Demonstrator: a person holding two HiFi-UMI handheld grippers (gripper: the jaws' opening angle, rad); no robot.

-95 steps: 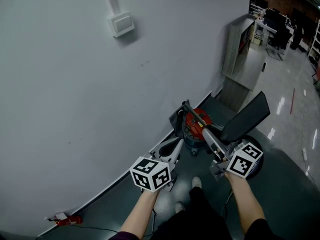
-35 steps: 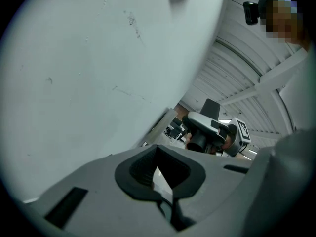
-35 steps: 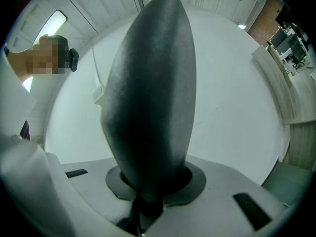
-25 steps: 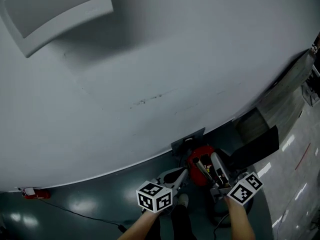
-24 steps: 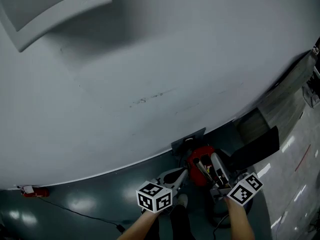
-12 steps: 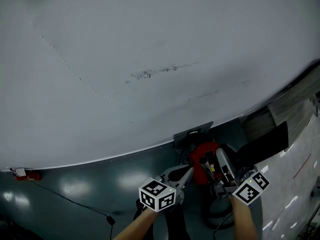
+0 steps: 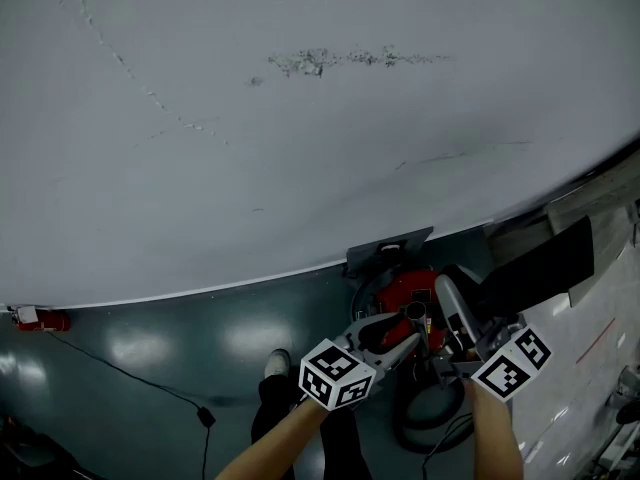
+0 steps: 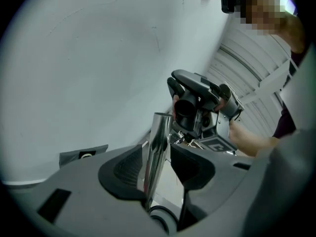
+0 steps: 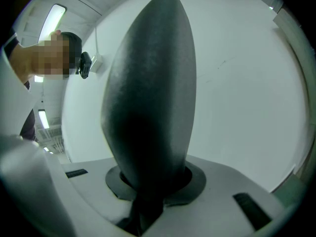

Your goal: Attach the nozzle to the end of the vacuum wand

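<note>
The wand (image 8: 155, 152) is polished metal, the nozzle (image 9: 148, 98) matt plastic (faintly grainy).

From the head view I see a dark teal, glossy floor (image 7: 150, 353) across the bottom of the frame, meeting the wall along a curved line. At lower centre-right a red vacuum canister (image 7: 408, 290) sits on it, close to the wall, with a black hose (image 7: 410, 433) looped on the floor just below. A thin black cable (image 7: 130, 380) trails in from the left edge. A small red and white object (image 7: 38, 319) lies at far left by the wall; I cannot identify it. One pale shoe (image 7: 277, 364) stands at lower centre.
</note>
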